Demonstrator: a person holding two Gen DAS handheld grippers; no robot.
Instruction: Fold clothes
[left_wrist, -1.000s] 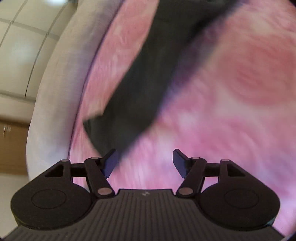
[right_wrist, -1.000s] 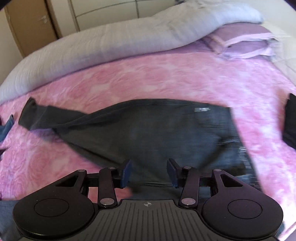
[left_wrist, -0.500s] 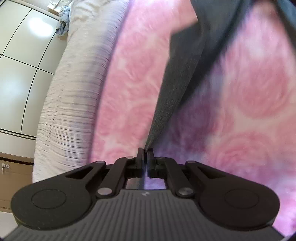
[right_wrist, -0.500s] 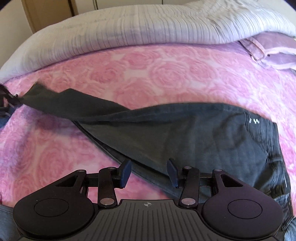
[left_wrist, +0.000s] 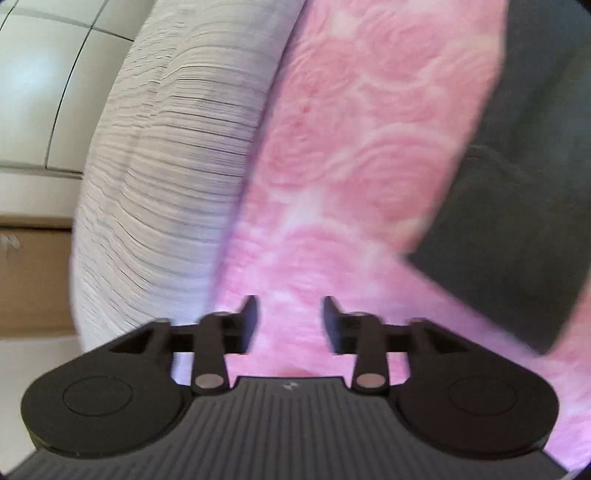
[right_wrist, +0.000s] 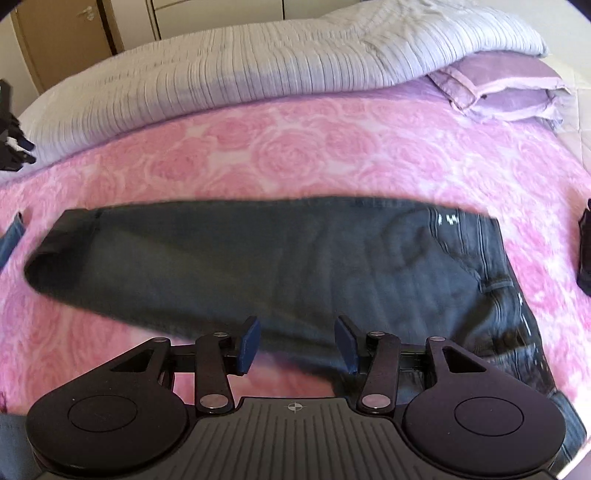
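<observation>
Dark grey jeans (right_wrist: 277, 258) lie across the pink rose bedspread (right_wrist: 295, 147), one leg laid over the other, hems (right_wrist: 62, 251) to the left and waistband (right_wrist: 495, 280) to the right. My right gripper (right_wrist: 297, 339) hovers open over their near edge; its jaws are opening slightly and nothing is pinched between them. In the left wrist view my left gripper (left_wrist: 290, 317) is over bare bedspread (left_wrist: 351, 147) with its jaws opening and nothing between them. The leg end of the jeans (left_wrist: 517, 221) lies to its right, apart from the fingers.
A rolled grey ribbed quilt (right_wrist: 258, 62) runs along the bed's far side, with a lilac pillow (right_wrist: 509, 88) at the far right. A dark garment (right_wrist: 583, 251) shows at the right edge and blue denim (right_wrist: 11, 240) at the left edge. Wardrobe doors (right_wrist: 66, 37) stand behind.
The left gripper closed on the upper leg's hem, carried it across, then let go and drew away. That leg now lies flat on the other. The right gripper shifted slightly.
</observation>
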